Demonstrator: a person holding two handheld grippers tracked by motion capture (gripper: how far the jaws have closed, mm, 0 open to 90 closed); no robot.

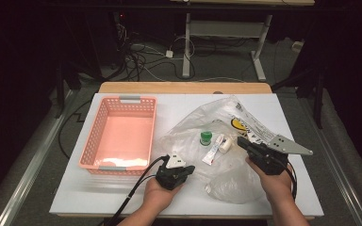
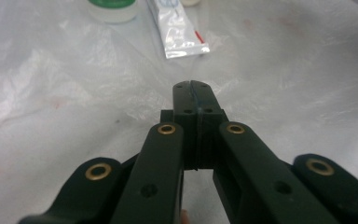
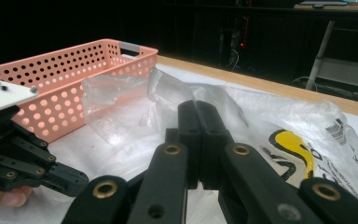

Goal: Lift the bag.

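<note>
On tabletop: both grippers (image 1: pixel 178 164) (image 1: pixel 243 142) clenched on bag (image 1: pixel 193 127); risk: film tearing or tube (image 1: pixel 213 150) spilling if pulled.

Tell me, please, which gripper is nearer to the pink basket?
The left gripper. It sits just off the near right corner of the pink basket, over the plastic bag. The right gripper is farther right, beyond the green-capped bottle and tube.

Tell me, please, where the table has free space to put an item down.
Free: the basket interior, the white table strip in front of the basket, and the corner behind it. Crowded: the plastic bag covers the middle and right, carrying a bottle and tube.
</note>
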